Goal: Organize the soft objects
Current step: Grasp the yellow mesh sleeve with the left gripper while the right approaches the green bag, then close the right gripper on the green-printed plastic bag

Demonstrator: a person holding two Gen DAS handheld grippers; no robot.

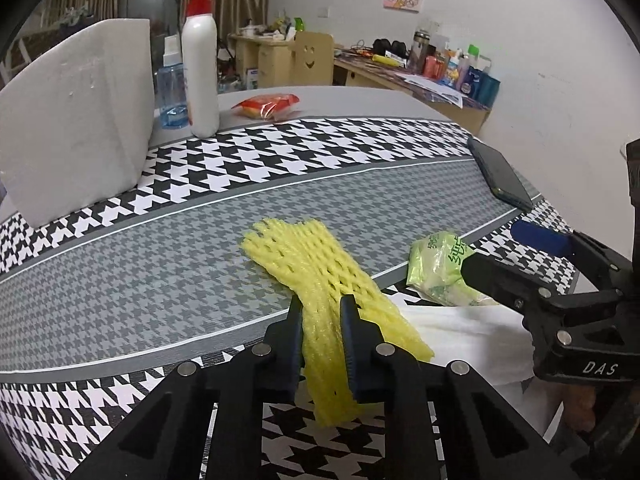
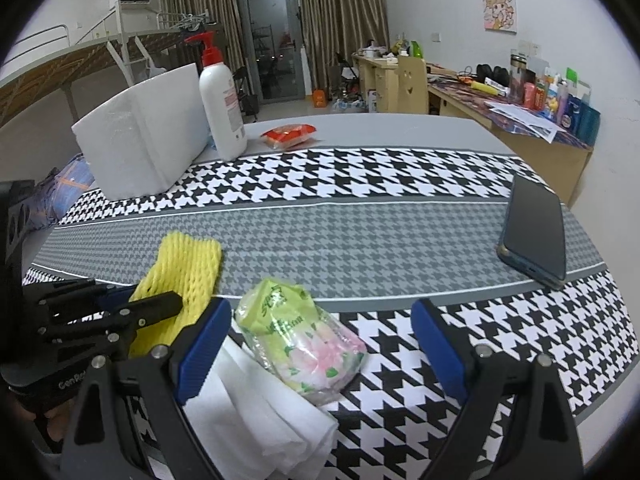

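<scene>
- Left hand-held gripper (image 1: 320,312): pads pinch the yellow foam net (image 1: 316,276), lying on the bench (image 1: 160,280).
- Right hand-held gripper (image 2: 320,320): jaws wide, straddling the green tissue pack (image 2: 300,336) without touching it.

I am working in a lived-in bedroom, most likely a shared dorm room. Far left stands a metal bunk bed (image 2: 120,46) with a ladder and an air conditioner (image 2: 134,0) on the wall above it. Brown curtains (image 2: 340,12) frame a glass balcony door (image 2: 272,44) at the far end. Along the right wall runs a wooden desk (image 2: 520,132) crowded with toiletry bottles, papers and a flask, with a smiley-cut wooden chair (image 2: 412,80) pulled up to it. A cartoon poster (image 2: 499,9) hangs on the white wall. My bench (image 2: 360,184) wears a houndstooth cloth.
</scene>
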